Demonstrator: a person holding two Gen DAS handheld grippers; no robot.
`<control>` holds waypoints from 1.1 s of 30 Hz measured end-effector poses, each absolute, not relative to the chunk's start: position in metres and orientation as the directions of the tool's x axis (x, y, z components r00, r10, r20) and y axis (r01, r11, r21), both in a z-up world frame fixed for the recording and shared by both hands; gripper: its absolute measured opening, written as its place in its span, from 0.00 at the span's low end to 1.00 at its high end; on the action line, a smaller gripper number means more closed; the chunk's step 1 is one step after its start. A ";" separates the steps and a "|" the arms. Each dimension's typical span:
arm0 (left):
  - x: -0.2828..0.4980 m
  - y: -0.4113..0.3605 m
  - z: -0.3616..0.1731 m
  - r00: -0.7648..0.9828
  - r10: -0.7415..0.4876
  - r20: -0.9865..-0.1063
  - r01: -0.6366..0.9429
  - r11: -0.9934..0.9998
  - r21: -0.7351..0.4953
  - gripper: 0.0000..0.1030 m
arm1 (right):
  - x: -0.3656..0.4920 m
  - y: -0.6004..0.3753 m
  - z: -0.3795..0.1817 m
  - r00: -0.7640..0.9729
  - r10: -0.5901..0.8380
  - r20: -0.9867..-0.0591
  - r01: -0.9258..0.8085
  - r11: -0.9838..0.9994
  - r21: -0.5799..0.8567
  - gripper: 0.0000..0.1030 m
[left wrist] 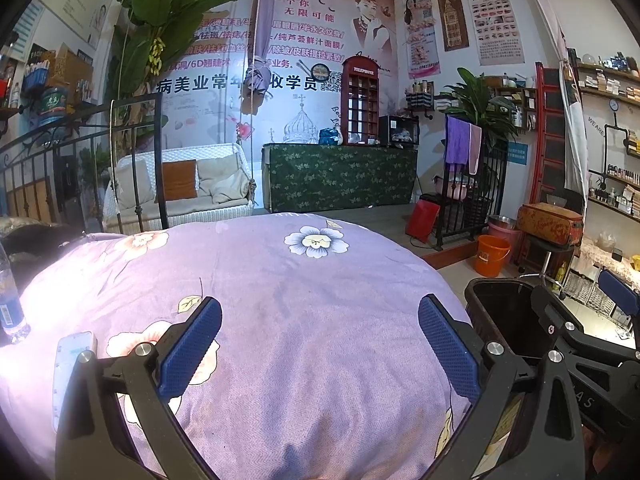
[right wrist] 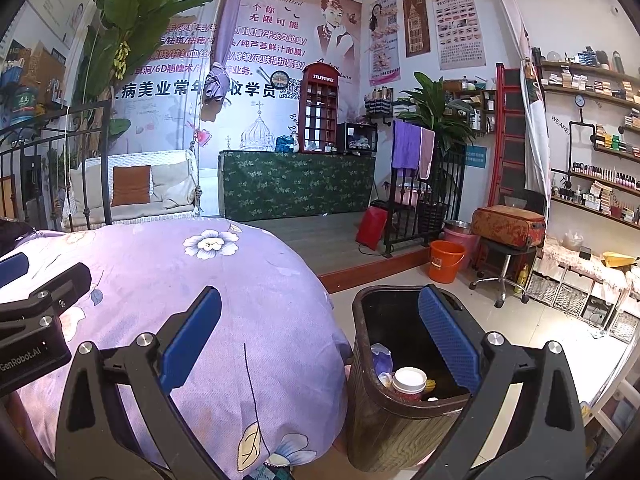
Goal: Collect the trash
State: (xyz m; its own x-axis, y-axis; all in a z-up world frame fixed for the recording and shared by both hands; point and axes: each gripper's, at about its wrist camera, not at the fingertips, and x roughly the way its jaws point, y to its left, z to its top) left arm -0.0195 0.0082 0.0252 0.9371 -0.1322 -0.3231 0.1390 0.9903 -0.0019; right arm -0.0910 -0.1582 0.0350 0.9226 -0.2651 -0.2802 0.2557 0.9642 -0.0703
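A dark trash bin (right wrist: 384, 424) with a wood-grain wall stands on the floor beside the bed; it holds a white-lidded cup (right wrist: 409, 382), a crumpled bag (right wrist: 380, 356) and other bits. It also shows in the left wrist view (left wrist: 500, 320). My right gripper (right wrist: 320, 344) is open and empty, above the bed edge and the bin's rim. My left gripper (left wrist: 320, 348) is open and empty, above the purple floral bedspread (left wrist: 280, 304). A plastic water bottle (left wrist: 10, 304) stands at the bed's far left, and a flat pale packet (left wrist: 70, 368) lies by my left finger.
A black metal bed frame (left wrist: 136, 148) is at the left. An orange bucket (right wrist: 446, 260), a stool with a case (right wrist: 508, 226), a red bag (right wrist: 372, 226) and shelves (right wrist: 592, 160) are to the right. A green-clothed table (right wrist: 296, 184) is at the back.
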 end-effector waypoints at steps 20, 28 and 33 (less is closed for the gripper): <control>-0.019 0.003 0.018 0.932 -0.137 -0.335 0.142 0.990 -0.010 0.94 | -0.089 -0.161 0.030 0.918 -0.265 -0.293 0.257 0.964 -0.066 0.95; -0.022 0.000 0.017 0.934 -0.141 -0.330 0.144 0.989 -0.015 0.94 | -0.088 -0.166 0.026 0.917 -0.262 -0.301 0.254 0.965 -0.066 0.95; -0.022 0.001 0.019 0.929 -0.148 -0.340 0.151 0.988 -0.017 0.94 | -0.090 -0.169 0.023 0.916 -0.262 -0.304 0.257 0.965 -0.059 0.95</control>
